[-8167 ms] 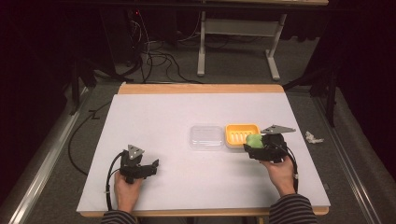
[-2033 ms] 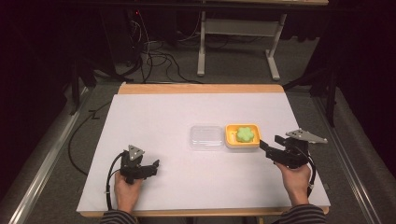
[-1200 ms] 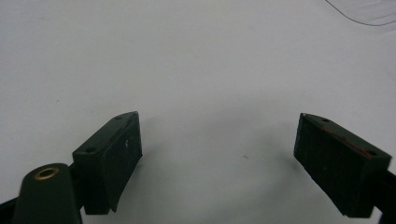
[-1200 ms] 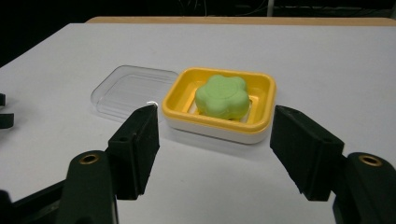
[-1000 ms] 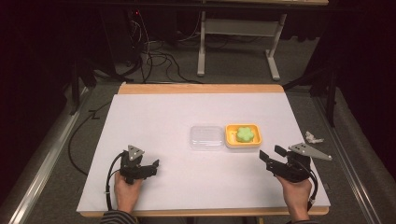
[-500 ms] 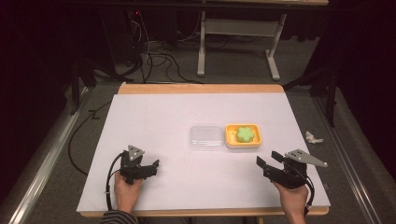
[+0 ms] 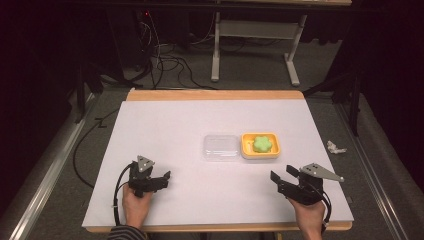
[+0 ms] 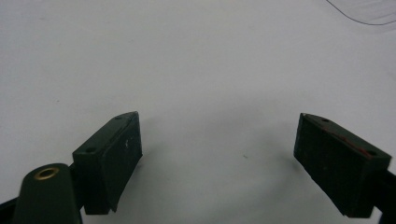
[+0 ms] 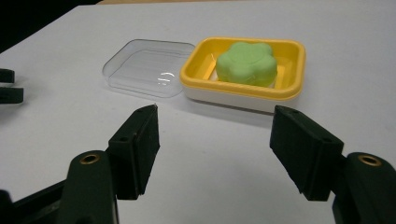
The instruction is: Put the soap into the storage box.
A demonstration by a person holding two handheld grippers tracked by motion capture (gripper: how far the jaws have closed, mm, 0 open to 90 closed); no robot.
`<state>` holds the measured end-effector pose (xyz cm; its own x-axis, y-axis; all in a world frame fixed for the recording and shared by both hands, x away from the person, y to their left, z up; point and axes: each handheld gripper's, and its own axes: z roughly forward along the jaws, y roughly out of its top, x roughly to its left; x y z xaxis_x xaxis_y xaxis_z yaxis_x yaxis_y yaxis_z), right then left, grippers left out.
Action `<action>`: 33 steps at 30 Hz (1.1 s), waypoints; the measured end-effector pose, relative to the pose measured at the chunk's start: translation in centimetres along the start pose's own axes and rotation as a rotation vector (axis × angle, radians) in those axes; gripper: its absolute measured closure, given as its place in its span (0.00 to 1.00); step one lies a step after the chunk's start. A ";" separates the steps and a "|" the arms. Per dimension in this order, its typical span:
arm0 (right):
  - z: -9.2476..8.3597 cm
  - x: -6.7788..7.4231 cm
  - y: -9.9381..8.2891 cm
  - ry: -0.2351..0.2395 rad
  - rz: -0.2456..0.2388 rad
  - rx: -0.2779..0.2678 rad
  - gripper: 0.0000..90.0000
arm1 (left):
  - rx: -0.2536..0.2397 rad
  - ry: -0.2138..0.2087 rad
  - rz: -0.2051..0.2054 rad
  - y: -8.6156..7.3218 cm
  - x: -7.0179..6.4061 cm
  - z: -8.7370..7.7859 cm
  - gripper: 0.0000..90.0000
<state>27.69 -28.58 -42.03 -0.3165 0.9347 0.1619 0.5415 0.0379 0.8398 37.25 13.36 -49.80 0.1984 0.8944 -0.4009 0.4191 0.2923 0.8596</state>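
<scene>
A green flower-shaped soap (image 7: 261, 144) (image 9: 246, 63) lies in a yellow soap dish (image 7: 246, 150) (image 9: 243, 91) right of the table's middle. A clear plastic lid (image 7: 221, 147) (image 9: 144, 67) lies flat against the dish's left side; its corner (image 8: 369, 9) shows in the left gripper view. My right gripper (image 7: 281, 175) (image 9: 215, 121) rests near the front right edge, pointing at the dish, open, nothing between its jaws. My left gripper (image 7: 165, 179) (image 8: 219, 126) sits at the front left, open over bare white tabletop.
The white table top (image 7: 200, 125) has a wooden strip along its far edge (image 7: 215, 95). A crumpled white scrap (image 7: 336, 147) lies on the floor to the right. Cables (image 7: 165, 60) and a desk frame (image 7: 250, 35) stand beyond the table.
The right gripper, which held the soap over the dish, has left it there and drawn back toward the front edge. The left gripper has not moved.
</scene>
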 end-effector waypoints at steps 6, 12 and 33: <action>0.4 0.2 -0.3 0.000 -0.004 0.007 0.38 | -0.001 0.000 0.001 0.0 0.0 0.0 0.18; 0.8 0.4 -0.6 -0.002 -0.014 0.015 0.38 | -0.001 0.000 0.000 0.0 0.0 0.0 0.18; 2.5 0.8 -1.4 -0.017 -0.021 0.059 0.38 | 0.004 -0.001 -0.001 0.0 0.0 0.0 0.18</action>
<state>28.68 -27.01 -44.39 -0.3151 0.9394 0.1354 0.5804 0.0779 0.8106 37.24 13.37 -49.78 0.1985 0.8939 -0.4018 0.4226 0.2918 0.8581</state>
